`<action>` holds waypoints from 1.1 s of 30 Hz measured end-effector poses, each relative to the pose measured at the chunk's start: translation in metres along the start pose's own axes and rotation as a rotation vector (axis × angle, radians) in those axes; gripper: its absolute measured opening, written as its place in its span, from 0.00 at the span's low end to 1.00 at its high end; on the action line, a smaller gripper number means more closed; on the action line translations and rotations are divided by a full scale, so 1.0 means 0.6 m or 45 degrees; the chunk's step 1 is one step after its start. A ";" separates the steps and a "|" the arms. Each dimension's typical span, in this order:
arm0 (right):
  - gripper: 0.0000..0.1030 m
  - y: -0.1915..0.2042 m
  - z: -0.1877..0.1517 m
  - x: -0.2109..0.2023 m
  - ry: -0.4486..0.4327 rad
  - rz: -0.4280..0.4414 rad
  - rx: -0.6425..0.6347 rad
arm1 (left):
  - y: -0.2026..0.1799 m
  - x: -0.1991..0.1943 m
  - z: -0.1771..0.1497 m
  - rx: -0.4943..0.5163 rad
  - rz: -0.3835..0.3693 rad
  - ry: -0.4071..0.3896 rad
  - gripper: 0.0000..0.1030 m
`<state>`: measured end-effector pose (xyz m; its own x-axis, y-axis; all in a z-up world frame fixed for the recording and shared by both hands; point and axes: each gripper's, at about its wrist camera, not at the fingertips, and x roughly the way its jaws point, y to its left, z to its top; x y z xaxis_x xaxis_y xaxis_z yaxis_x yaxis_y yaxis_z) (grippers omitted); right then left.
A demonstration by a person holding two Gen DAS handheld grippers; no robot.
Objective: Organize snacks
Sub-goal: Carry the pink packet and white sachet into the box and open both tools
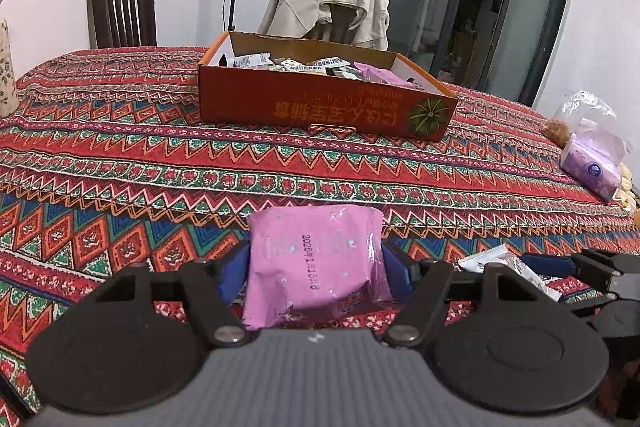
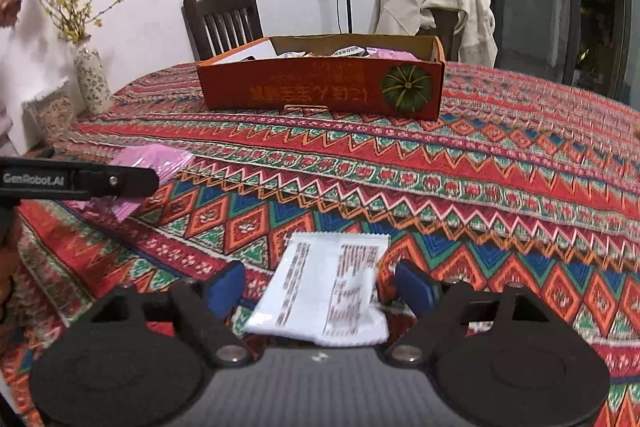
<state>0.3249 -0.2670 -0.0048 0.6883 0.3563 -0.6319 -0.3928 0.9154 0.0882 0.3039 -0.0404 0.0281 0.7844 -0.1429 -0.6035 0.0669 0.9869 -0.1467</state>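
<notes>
**Tools on two snack packets, box at far side of counter**

Left tool (image 1: 316, 263) is clamped on a pink packet (image 1: 316, 263): blue pads (image 1: 234, 273) press both sides, packet bulges btwn them, printed date facing up. Right tool (image 2: 320, 285) is spread wide w/ a white packet (image 2: 324, 291) lying btwn the blue pads; the right pad looks at or near the packet's edge, the left pad is apart from it, so no grip shown. White packet rests flat on the counter (image 2: 500, 163), which has a red zigzag-patterned cloth.

Orange box (image 1: 320, 95), pumpkin pic on its front wall, sits well beyond both tools toward the far side of the counter; it holds several packets, incl. one pink at its right end. In the right wrist view, left tool and its pink packet show at the left edge.

Also: flowered vase (image 2: 92, 77) w/ yellow sprigs at the counter's left, purple tissue pack (image 1: 592, 167) at its right edge, two chairs behind, one w/ a beige jacket (image 1: 332, 7) draped over it.
</notes>
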 end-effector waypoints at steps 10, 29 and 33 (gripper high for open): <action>0.39 -0.022 0.029 -0.019 -0.067 -0.007 0.010 | 0.020 -0.001 0.054 0.000 -0.049 -0.047 0.68; 0.49 -0.096 0.388 0.287 -0.210 0.180 0.128 | 0.056 0.279 0.330 -0.048 -0.034 -0.056 0.69; 0.66 -0.105 0.386 0.295 -0.248 0.134 0.144 | 0.064 0.307 0.326 -0.041 -0.029 -0.023 0.70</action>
<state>0.6126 -0.2179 0.0558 0.7561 0.4699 -0.4555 -0.4052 0.8827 0.2381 0.5714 -0.0141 0.0646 0.7939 -0.1638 -0.5855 0.0654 0.9804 -0.1856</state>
